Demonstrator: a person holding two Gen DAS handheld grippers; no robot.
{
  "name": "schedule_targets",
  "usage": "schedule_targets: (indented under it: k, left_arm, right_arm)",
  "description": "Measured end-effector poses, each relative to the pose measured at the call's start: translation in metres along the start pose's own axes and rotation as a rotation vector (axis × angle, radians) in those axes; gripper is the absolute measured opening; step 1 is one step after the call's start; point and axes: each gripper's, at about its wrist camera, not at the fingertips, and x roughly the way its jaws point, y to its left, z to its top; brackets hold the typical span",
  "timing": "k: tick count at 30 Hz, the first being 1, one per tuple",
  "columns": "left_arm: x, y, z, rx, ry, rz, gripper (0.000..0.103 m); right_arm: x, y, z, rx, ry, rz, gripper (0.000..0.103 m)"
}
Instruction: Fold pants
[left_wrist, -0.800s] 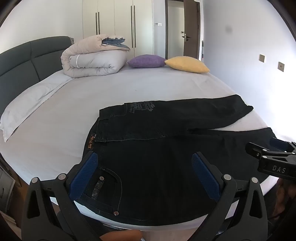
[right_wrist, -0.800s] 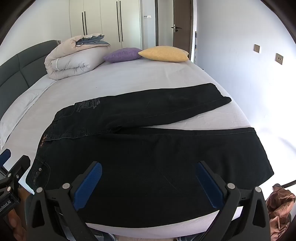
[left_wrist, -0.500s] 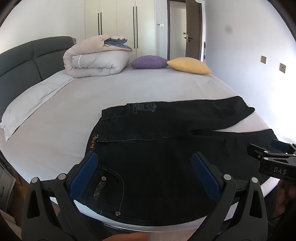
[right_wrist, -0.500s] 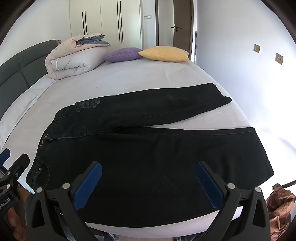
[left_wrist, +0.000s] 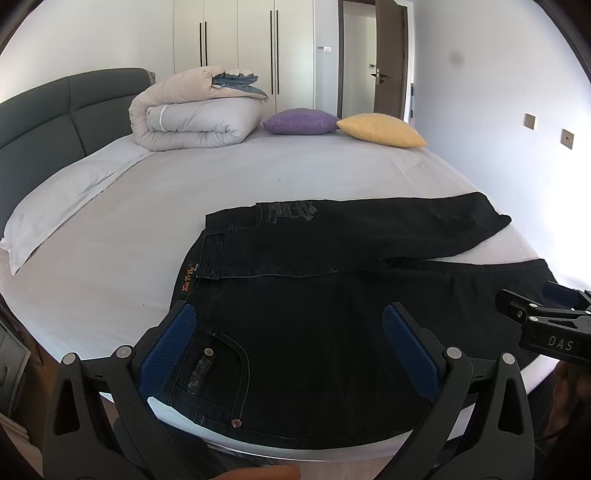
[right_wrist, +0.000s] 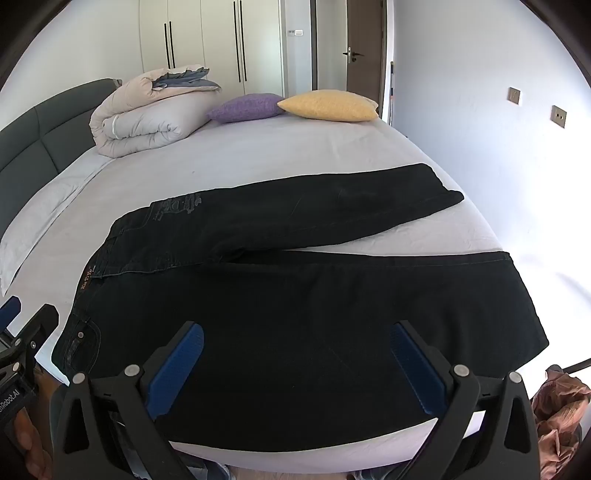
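Plainly "DAS" on right gripper (left_wrist: 546, 325).

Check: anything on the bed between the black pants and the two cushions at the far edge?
Nothing: only bare sheet lies between the pants and the purple cushion and yellow cushion. Both wrist views show it, the right one most clearly.

Pants (left_wrist: 332, 332): dark denim, matt, metal rivets; bed sheet (left_wrist: 258, 173): smooth pale cloth; headboard (left_wrist: 55, 122): matt padded upholstery; left gripper (left_wrist: 288, 343) and right gripper (right_wrist: 295, 354): matt black plastic, textured blue pads.
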Motion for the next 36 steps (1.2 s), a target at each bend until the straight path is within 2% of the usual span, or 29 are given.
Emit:
schedule_targets:
  k: [36]
  left_arm:
    - [0.0023, 0.0034, -0.0021, 0.001, 0.000, -0.007, 0.103]
  right_arm:
    - [0.0022, 0.0033, -0.0036, 0.001, 0.005, 0.001, 0.103]
